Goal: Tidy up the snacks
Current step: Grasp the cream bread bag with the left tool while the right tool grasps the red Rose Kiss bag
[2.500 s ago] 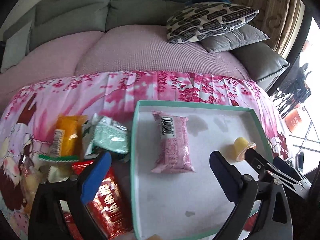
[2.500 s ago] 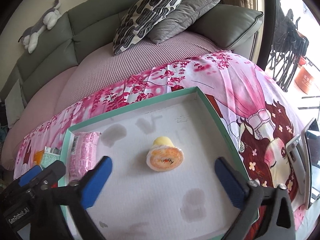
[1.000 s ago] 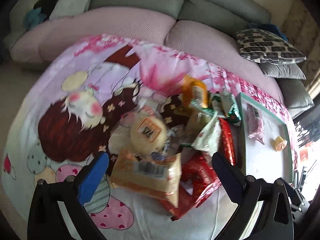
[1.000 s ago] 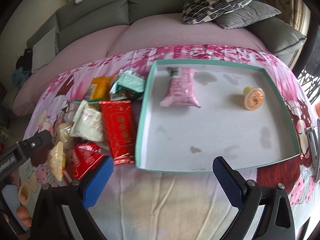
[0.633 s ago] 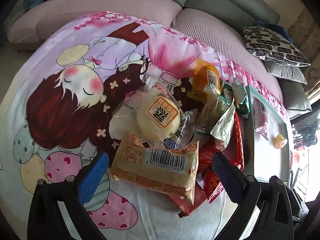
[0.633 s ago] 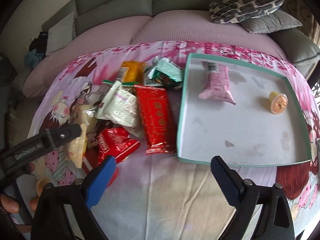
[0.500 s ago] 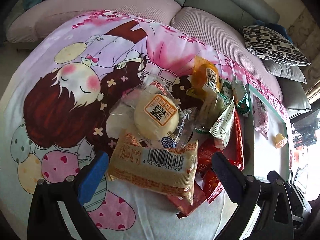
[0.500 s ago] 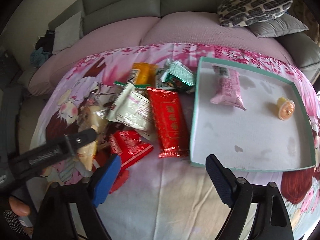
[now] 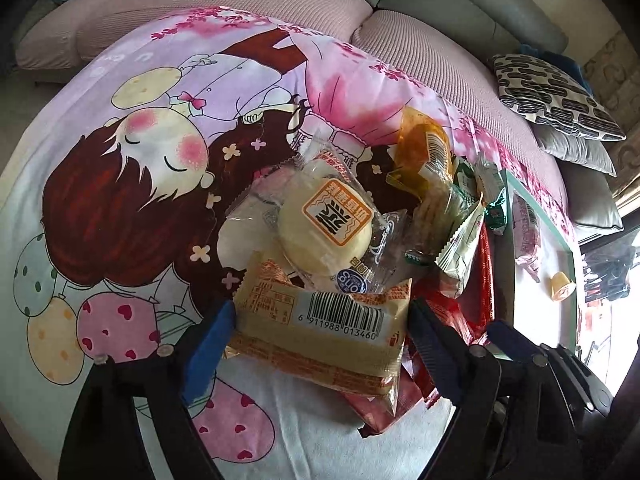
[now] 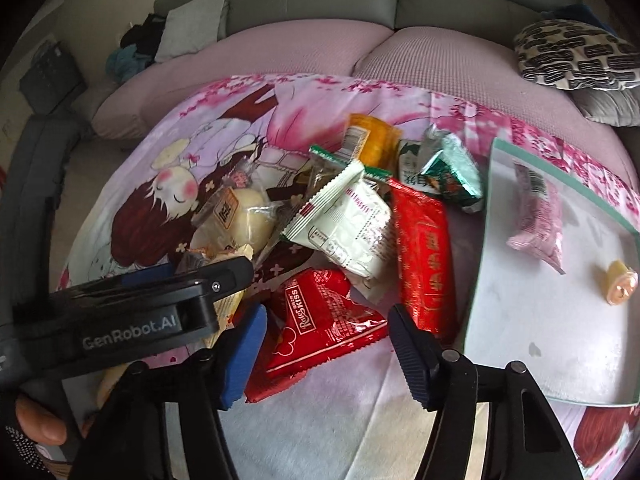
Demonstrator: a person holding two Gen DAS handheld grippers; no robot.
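Note:
A pile of snack packets lies on the cartoon-print cloth point(image 9: 120, 184). My left gripper point(image 9: 316, 340) is open, its fingers on either side of a tan barcoded cake packet point(image 9: 320, 328) at the near end of the pile. Behind it lies a round bun packet point(image 9: 324, 220). My right gripper point(image 10: 324, 344) is open around a red "Kiss" packet point(image 10: 320, 320). A white packet point(image 10: 348, 228), a long red packet point(image 10: 426, 252), an orange packet point(image 10: 368, 136) and a green packet point(image 10: 444, 176) lie beyond. The teal-rimmed tray point(image 10: 480, 240) at right holds a pink packet point(image 10: 538, 216) and a jelly cup point(image 10: 620, 282).
The left gripper's body point(image 10: 132, 320) crosses the lower left of the right wrist view. A grey-and-pink sofa point(image 10: 304, 48) curves behind the cloth, with a patterned cushion point(image 10: 576, 58) at the right. The tray also shows in the left wrist view point(image 9: 504, 264).
Both grippers have moved left from the tray to the snack pile and lowered. The left one now straddles the tan cake packet; the right one has closed in on the red Kiss packet.

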